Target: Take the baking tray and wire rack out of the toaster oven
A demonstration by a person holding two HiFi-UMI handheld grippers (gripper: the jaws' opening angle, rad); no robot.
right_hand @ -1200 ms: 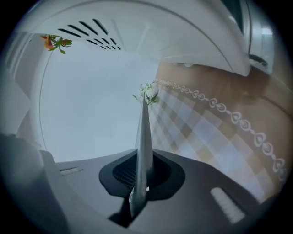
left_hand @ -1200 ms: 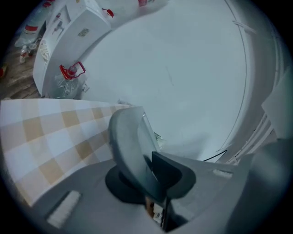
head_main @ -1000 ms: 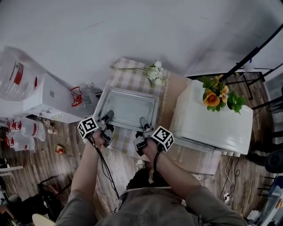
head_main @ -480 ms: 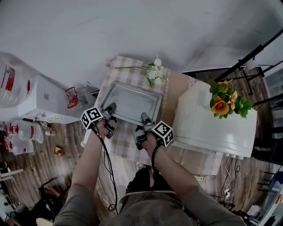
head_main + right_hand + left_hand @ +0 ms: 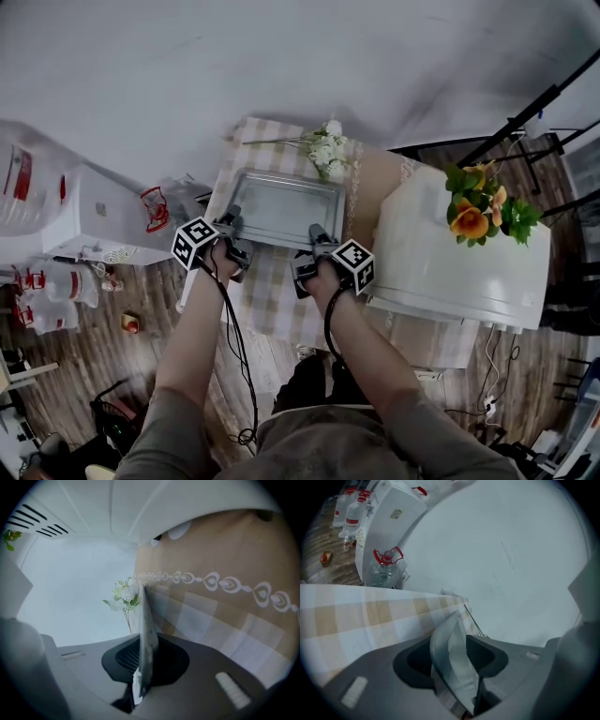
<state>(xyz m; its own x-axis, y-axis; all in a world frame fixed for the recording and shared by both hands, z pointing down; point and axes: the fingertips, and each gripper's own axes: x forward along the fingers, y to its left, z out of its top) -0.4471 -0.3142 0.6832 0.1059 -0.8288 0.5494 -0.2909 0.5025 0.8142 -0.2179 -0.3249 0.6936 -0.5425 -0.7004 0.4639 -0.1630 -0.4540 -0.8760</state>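
The grey metal baking tray (image 5: 281, 208) is over the checked tablecloth (image 5: 267, 291), left of the white toaster oven (image 5: 450, 253). My left gripper (image 5: 232, 223) is shut on the tray's near left rim (image 5: 450, 658). My right gripper (image 5: 316, 236) is shut on the near right rim (image 5: 146, 634). In both gripper views the tray's edge sits pinched between the dark pads. I cannot tell whether the tray touches the cloth. The wire rack is not in view.
White flowers (image 5: 325, 150) lie on the cloth just beyond the tray. Orange flowers (image 5: 473, 214) sit on top of the oven. A white water dispenser (image 5: 94, 220) and a bottle with a red handle (image 5: 155, 208) stand left of the table.
Both grippers have carried the tray away from me toward the far end of the table, closer to the white flowers, and lower. Both stay closed on its rim.
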